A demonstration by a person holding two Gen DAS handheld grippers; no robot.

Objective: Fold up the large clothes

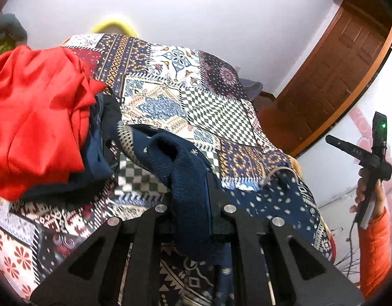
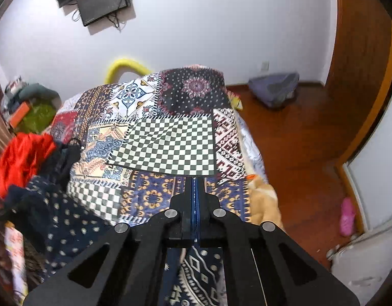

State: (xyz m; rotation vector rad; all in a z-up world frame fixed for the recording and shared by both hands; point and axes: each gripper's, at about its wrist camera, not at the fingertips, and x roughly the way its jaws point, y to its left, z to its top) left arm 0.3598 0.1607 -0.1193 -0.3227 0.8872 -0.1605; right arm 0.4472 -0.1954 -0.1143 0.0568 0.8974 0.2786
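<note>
While both claws grip the navy garment [image 1: 190, 178], you hold one item, patterned knit with a ribbed edge, lifted over the bed [image 1: 201, 97]. Left gripper [image 1: 190, 204]: closed on a thick ribbed fold, cloth bulging up between the jaws. Right gripper [image 2: 194, 191]: closed narrow on a thin blue edge, jaws almost meeting. Location of garment: near end of the patchwork bedspread, one part trailing below the claws, another heaped toward the left beside the red cloth [image 1: 35, 117] and a darker pile. Also present: orange soft toy [image 2: 264, 199] at the bed's right edge, pink slipper [image 2: 347, 215] on the wood floor. Handling note: your step appears to be spreading before the first fold. Draw the two claws apart until the held edge runs taut and level, then lower it onto the bare chequered patch [image 2: 167, 145], well apart from the red heap, so nothing else is caught. The left bite looks bulky; you may need a cleaner hold on a single layer. Knit will likely sag and stretch, so keep tension even.
</note>
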